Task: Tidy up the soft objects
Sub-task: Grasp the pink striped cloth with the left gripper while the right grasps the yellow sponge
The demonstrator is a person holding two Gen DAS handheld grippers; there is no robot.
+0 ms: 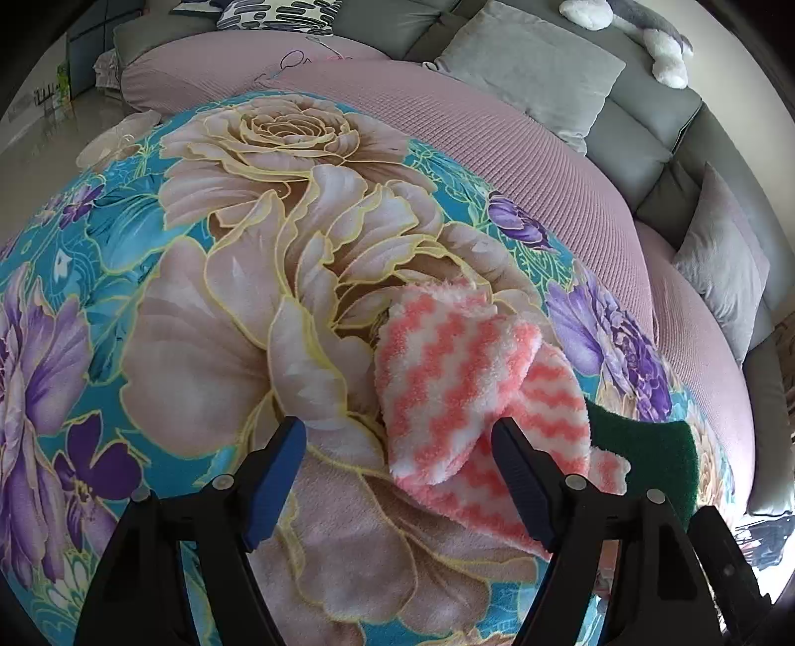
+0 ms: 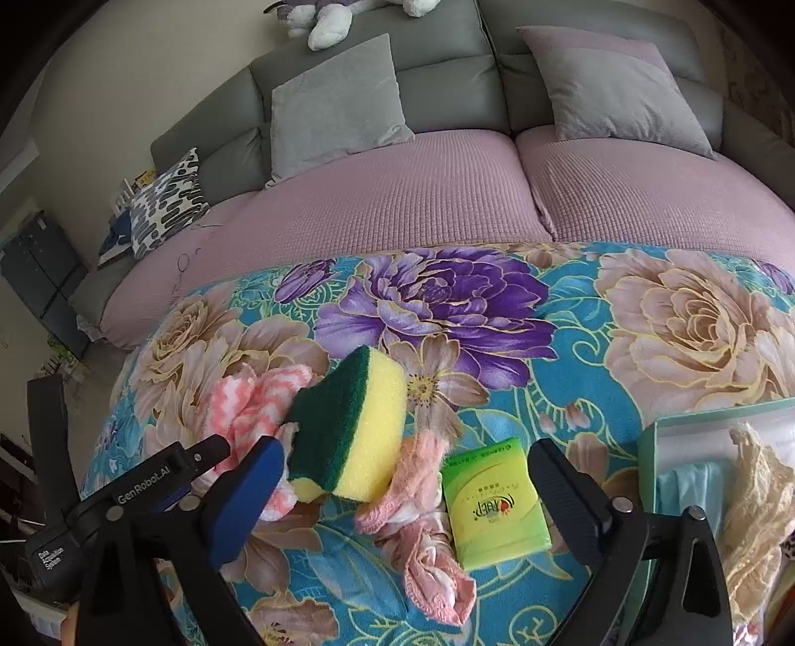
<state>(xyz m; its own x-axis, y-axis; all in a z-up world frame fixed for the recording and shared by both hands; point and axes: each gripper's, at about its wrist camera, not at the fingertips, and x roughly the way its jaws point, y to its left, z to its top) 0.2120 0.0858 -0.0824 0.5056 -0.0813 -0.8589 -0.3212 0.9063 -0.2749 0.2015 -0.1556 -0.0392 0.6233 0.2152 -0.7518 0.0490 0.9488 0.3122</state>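
Note:
A fluffy pink-and-white zigzag cloth (image 1: 447,377) lies crumpled on the floral blanket (image 1: 208,318). My left gripper (image 1: 400,427) is open just over the cloth's near edge, and its right finger overlaps the cloth. A yellow sponge with a dark green scouring side (image 2: 348,437) leans tilted against that cloth (image 2: 248,407). My right gripper (image 2: 406,447) is open and wide. Between its fingers lie the sponge, a crumpled pink knit cloth (image 2: 422,502) and a green tissue packet (image 2: 492,502). Its left finger is close to the sponge's corner.
A teal box (image 2: 695,422) at the right edge holds a cream lace cloth (image 2: 755,497) and something light blue. The left gripper's black housing (image 2: 144,484) is beside the right one. Behind the blanket are a pink sofa cover (image 2: 397,199), grey cushions (image 2: 338,99) and a plush toy (image 1: 661,44).

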